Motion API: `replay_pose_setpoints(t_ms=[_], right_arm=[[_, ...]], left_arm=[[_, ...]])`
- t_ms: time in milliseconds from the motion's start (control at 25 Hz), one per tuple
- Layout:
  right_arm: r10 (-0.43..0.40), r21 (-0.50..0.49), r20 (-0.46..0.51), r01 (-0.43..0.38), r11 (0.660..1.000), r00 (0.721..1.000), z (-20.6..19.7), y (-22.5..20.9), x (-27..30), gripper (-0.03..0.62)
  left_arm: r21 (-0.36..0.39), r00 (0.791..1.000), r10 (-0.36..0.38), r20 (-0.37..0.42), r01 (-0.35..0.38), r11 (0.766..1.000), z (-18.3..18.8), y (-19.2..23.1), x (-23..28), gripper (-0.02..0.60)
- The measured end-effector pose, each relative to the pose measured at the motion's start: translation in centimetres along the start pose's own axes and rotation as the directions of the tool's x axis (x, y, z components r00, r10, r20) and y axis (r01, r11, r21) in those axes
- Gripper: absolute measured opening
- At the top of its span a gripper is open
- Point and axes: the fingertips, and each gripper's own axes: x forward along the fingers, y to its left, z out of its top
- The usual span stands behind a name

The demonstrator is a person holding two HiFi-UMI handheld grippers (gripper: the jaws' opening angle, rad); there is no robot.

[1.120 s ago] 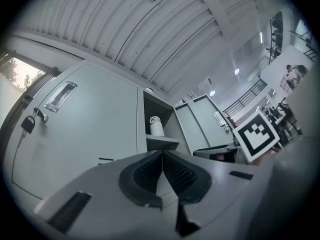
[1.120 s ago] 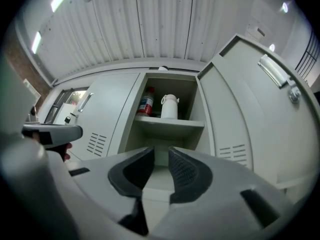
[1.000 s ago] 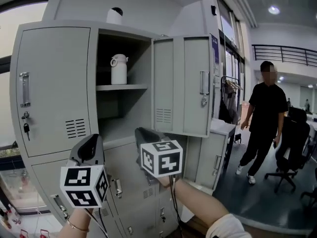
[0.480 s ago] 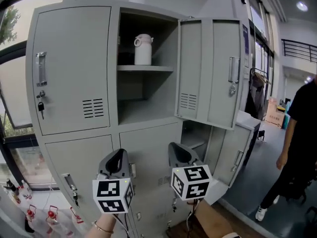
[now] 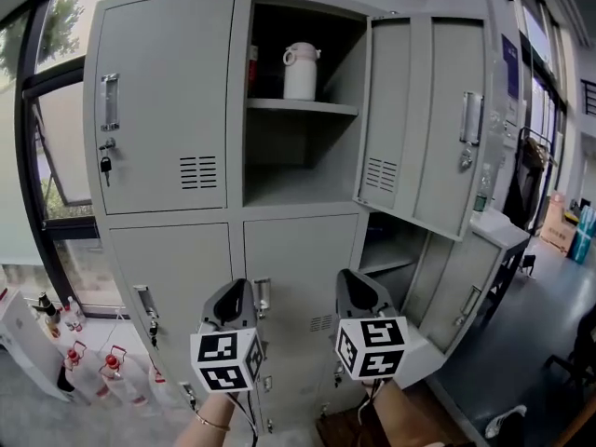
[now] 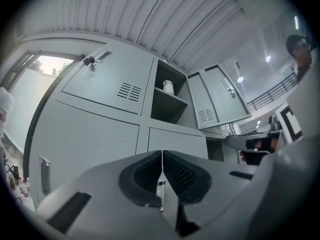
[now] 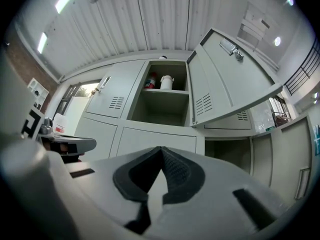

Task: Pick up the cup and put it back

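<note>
The white cup (image 5: pixel 301 71) is seen on the open locker's upper shelf (image 5: pixel 326 108); the left claw (image 5: pixel 231 296) and right claw (image 5: pixel 358 287) are held low, closed on nothing; one should be raised, opened wide, then squared to the cup's body.

We see our left gripper (image 6: pixel 161 159) with jaws pressed together, empty, aimed at grey metal lockers (image 6: pixel 105 104); a white cup (image 6: pixel 168 87) sits on an open compartment's shelf.
</note>
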Motion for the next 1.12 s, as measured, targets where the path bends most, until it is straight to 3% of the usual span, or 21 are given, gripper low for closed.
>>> replay_pose_setpoints(t_ms=[360,1120], right_arm=[[0.000,0.004,-0.029,0.000,1.000,1.000,-1.2,0.2,-0.7,-0.009],[-0.041,-0.005,-0.056,0.041,0.999,0.998,-1.8,-0.9,-1.0,-0.009]], left_arm=[[0.000,1.000,0.019,0.020,-0.019,1.000,0.8,0.2,-0.7,0.011],[-0.017,0.998,-0.058,0.008,0.058,0.998,0.4,-1.2,1.1,0.011]])
